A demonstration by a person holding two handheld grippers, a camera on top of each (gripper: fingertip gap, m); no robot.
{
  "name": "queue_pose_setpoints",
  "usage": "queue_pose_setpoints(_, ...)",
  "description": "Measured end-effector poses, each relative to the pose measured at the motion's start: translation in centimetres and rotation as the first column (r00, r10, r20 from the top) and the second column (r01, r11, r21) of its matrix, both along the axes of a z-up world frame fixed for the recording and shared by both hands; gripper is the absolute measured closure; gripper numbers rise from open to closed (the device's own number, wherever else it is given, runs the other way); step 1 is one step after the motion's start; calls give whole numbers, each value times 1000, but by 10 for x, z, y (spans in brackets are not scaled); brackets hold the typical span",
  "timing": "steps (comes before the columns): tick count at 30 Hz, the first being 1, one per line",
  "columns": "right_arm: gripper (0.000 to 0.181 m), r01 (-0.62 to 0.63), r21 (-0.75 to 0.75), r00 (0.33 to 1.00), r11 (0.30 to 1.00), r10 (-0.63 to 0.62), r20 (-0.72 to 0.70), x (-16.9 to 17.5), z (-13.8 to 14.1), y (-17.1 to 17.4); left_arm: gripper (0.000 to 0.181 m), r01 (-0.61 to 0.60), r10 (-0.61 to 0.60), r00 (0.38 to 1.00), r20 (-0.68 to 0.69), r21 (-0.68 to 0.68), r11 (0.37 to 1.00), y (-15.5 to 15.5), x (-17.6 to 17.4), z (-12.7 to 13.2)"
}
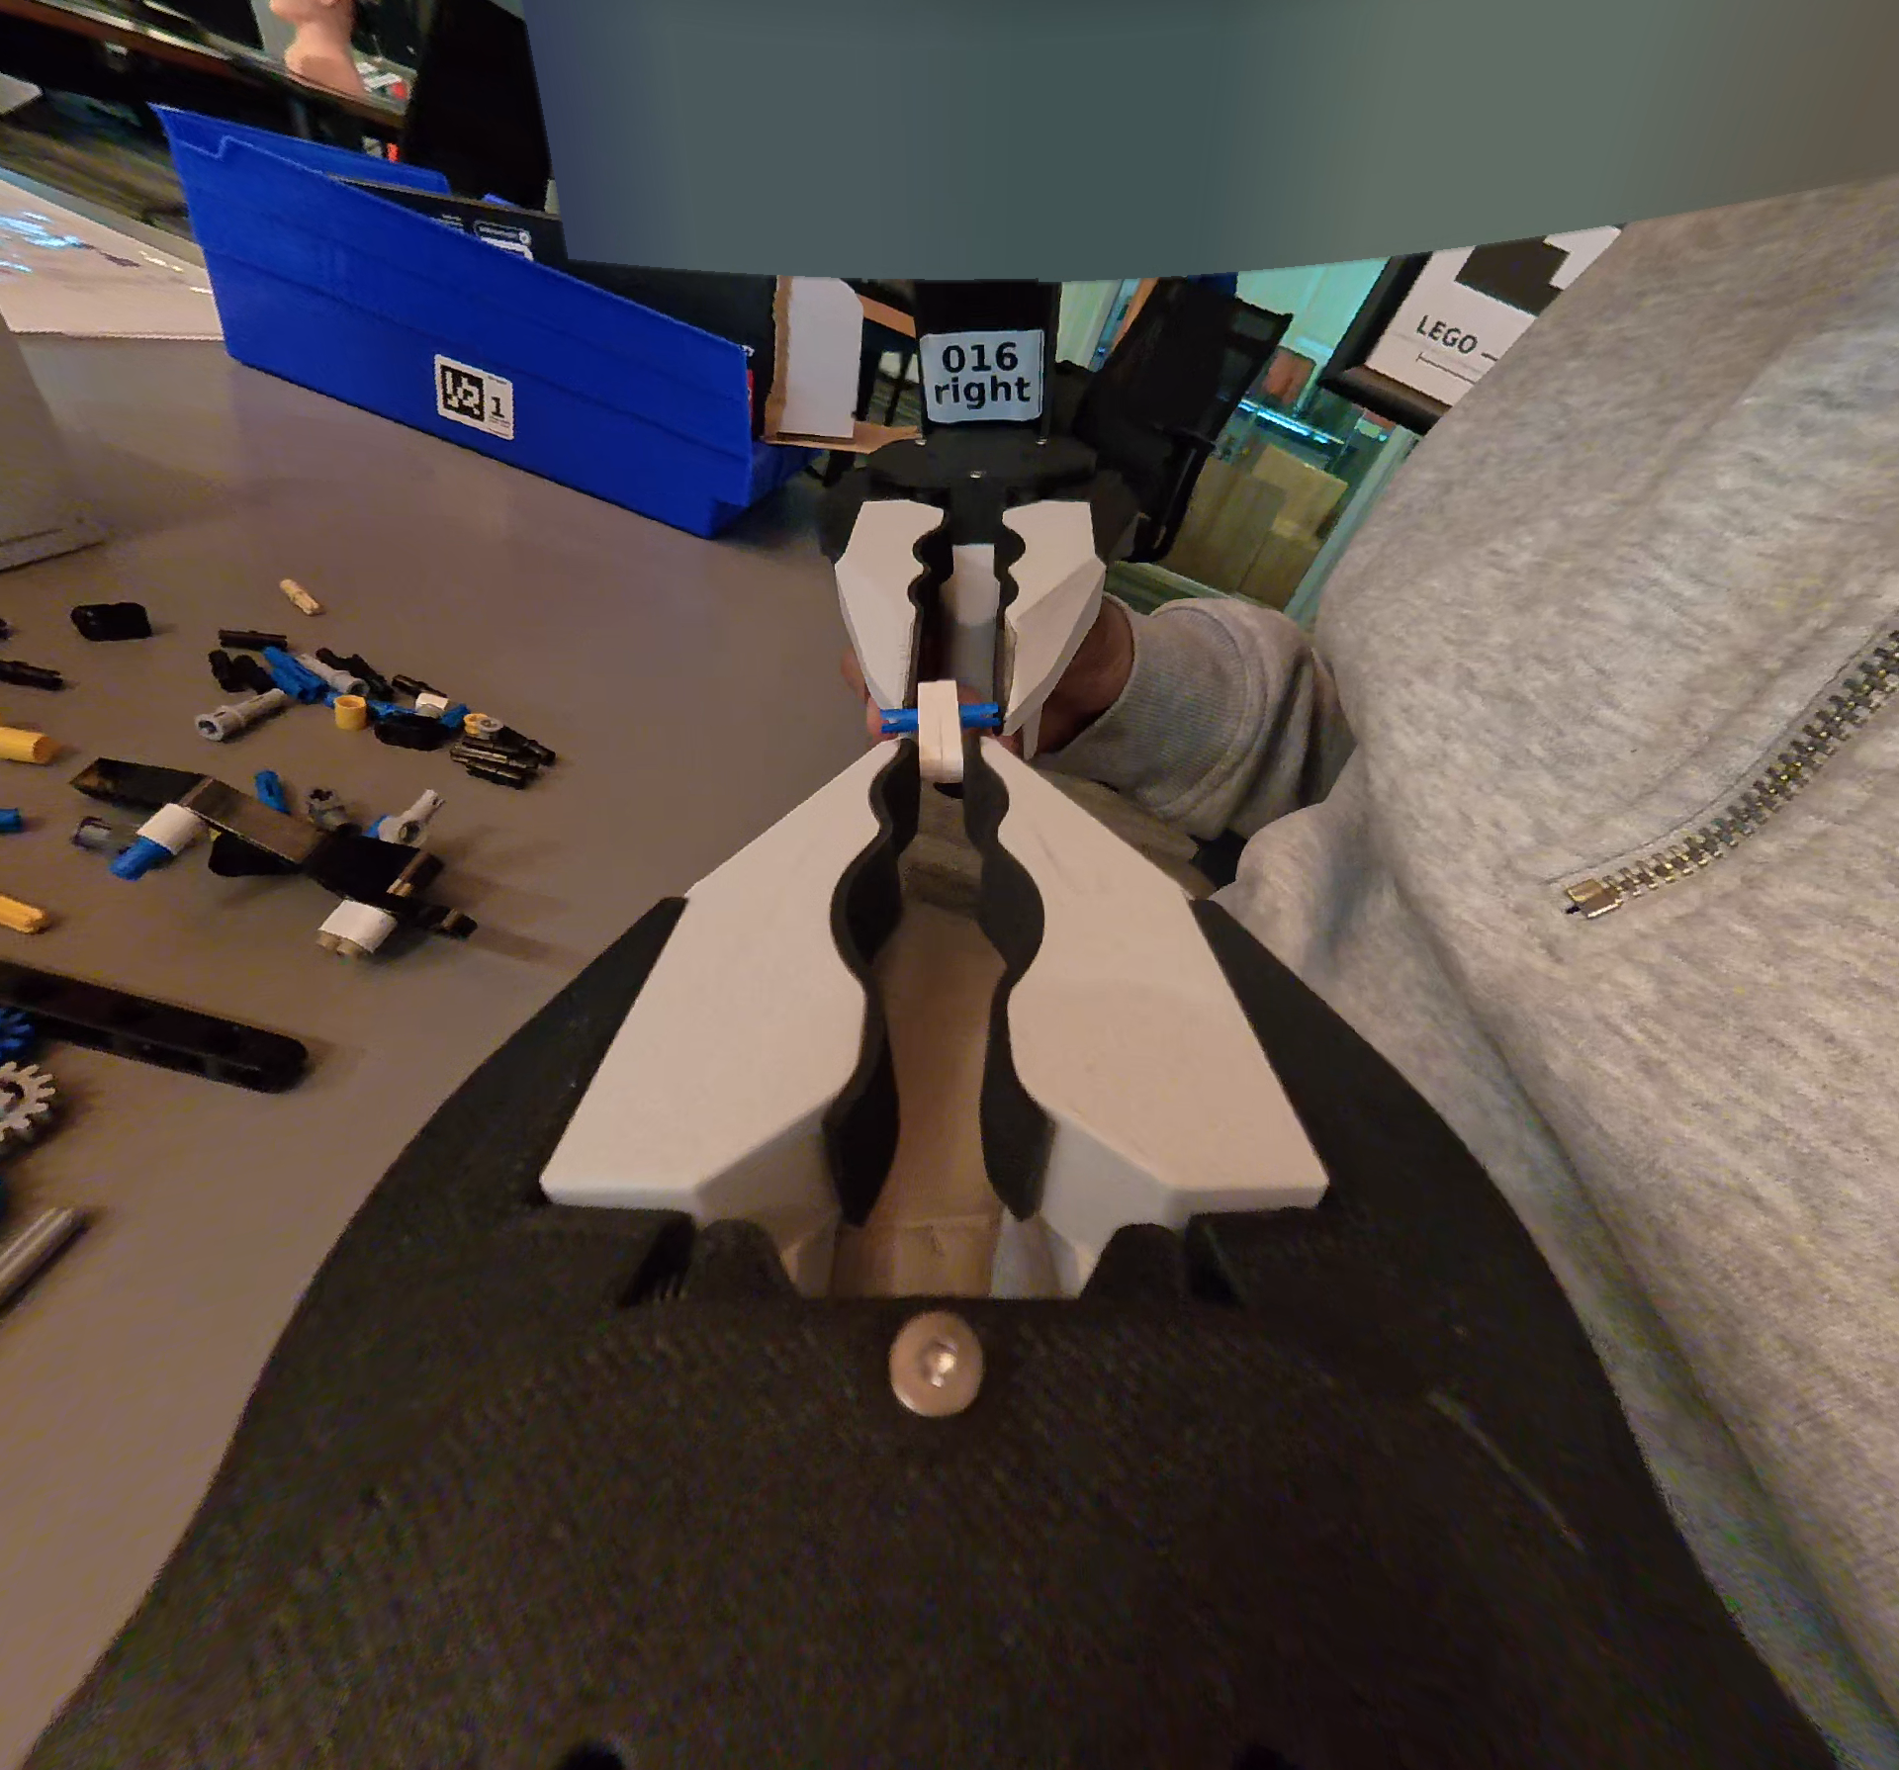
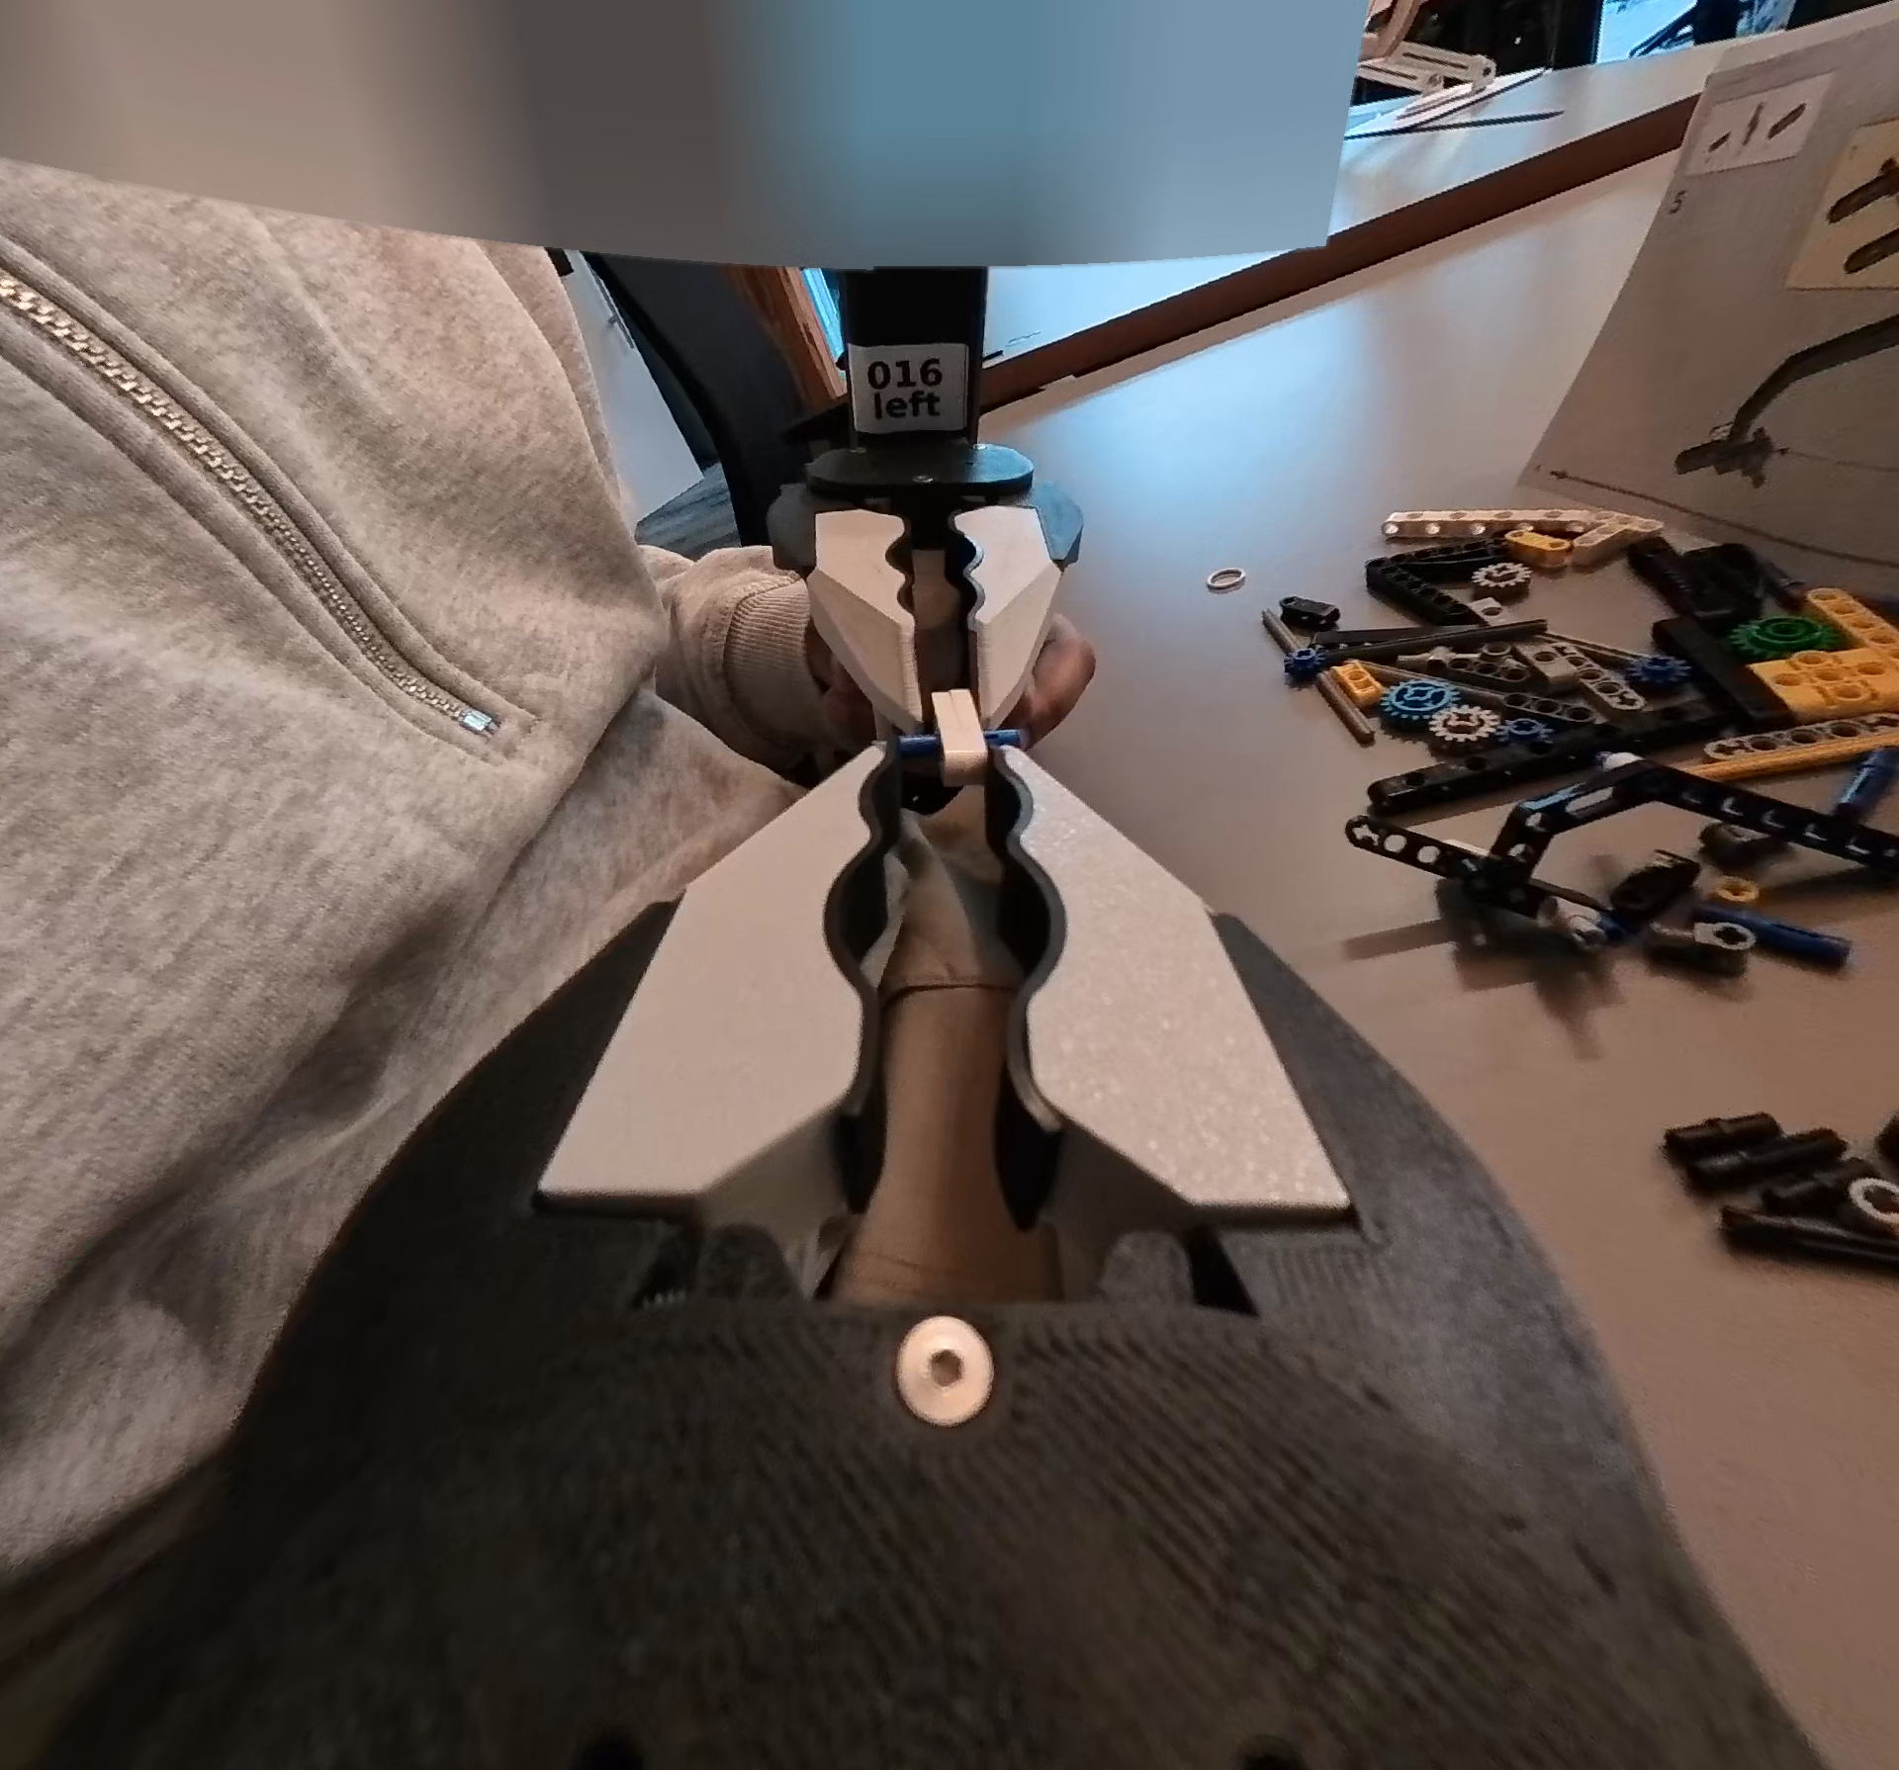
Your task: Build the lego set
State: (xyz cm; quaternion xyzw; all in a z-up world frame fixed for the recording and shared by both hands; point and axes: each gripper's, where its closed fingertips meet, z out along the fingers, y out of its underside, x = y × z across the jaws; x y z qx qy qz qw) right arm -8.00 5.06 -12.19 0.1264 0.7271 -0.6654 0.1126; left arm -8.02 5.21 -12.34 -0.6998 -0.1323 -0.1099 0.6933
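A small white Lego piece (image 1: 940,732) with a blue pin (image 1: 896,720) pushed crosswise through it hangs in the air between my two grippers, which face each other tip to tip. My left gripper (image 1: 940,767) is shut on the white piece from below in its own view. My right gripper (image 1: 951,732) comes in from the far side with its tips against the blue pin's two ends. In the right wrist view, my right gripper (image 2: 943,757) brackets the blue pin (image 2: 915,745) and the white piece (image 2: 961,729). The left gripper (image 2: 947,719) pinches the white piece from beyond.
Loose Lego pins and connectors (image 1: 360,724) and a black beam (image 1: 154,1032) lie on the grey table (image 1: 617,611) at left, before a blue bin (image 1: 462,334). A pile of beams and gears (image 2: 1603,673) and an instruction sheet (image 2: 1747,303) lie at right. A person's grey hoodie (image 1: 1593,796) is close behind. My left and right fingertips are right by each other.
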Motion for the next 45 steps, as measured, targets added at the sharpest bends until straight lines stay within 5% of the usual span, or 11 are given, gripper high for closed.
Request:
queue_pose_setpoints(8,164,52,-10,998,999,-53,-29,-9,-3,-2,175,-44,44,999,-9,-10,999,-2,-10,-2)
queue_pose_setpoints(13,132,195,-36,979,980,-196,-49,-31,2,11,175,-131,131,991,0,-11,991,-8,-26,-2)
queue_pose_setpoints(20,124,313,-46,943,949,-317,-106,-46,5,20,175,-215,216,976,36,-23,976,-16,-44,-6)
queue_pose_setpoints(32,151,358,86,917,930,-332,-221,-47,-12,3,175,-233,235,970,61,-31,972,-16,-48,-8)
queue_pose_setpoints(45,153,329,100,932,939,-306,-195,-45,-14,1,175,-230,228,963,141,-8,973,-16,-54,-9)
